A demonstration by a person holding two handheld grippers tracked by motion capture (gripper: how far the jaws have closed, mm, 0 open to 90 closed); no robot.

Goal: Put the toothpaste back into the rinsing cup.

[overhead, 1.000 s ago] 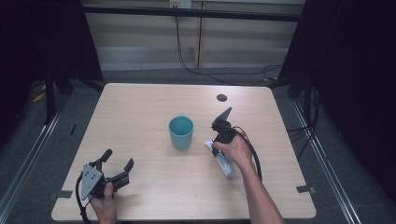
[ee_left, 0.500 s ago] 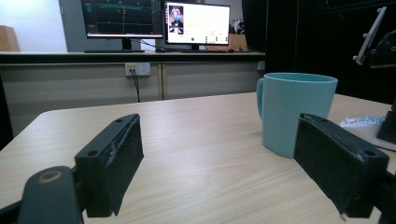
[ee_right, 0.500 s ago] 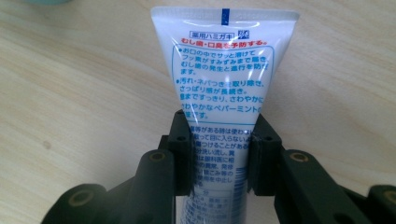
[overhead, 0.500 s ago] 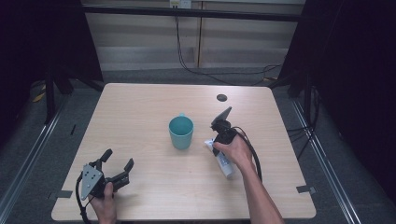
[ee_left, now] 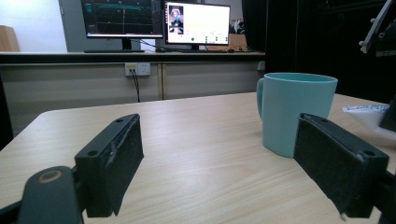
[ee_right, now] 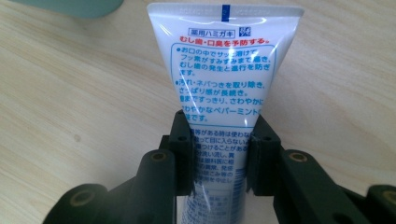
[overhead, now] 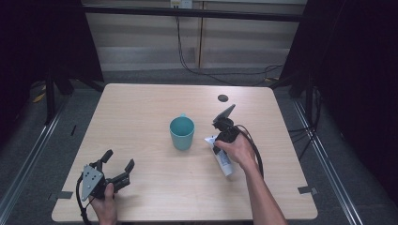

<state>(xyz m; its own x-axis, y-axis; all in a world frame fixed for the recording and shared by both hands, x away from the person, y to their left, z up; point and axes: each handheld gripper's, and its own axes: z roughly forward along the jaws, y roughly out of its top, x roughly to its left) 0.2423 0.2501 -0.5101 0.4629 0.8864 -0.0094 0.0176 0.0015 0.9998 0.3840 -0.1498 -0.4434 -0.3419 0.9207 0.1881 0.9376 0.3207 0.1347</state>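
A white toothpaste tube (overhead: 224, 162) with blue and red print lies flat on the wooden table (overhead: 141, 108), right of a teal mug (overhead: 182, 132). My right gripper (overhead: 217, 145) points down at it from above. In the right gripper view its jaws (ee_right: 219, 140) press on both sides of the tube (ee_right: 224, 70) near the middle, with the crimped end pointing away. My left gripper (overhead: 117, 160) rests open near the table's front left corner. In the left gripper view nothing is between its wide-set jaws (ee_left: 219, 140), and the mug (ee_left: 294, 112) stands beyond them to the right.
A small black round mark (overhead: 223, 98) sits on the table behind the right hand. A black cable (overhead: 256, 150) trails from the right gripper along the forearm. Monitors (ee_left: 159, 21) stand on a bench beyond the far edge.
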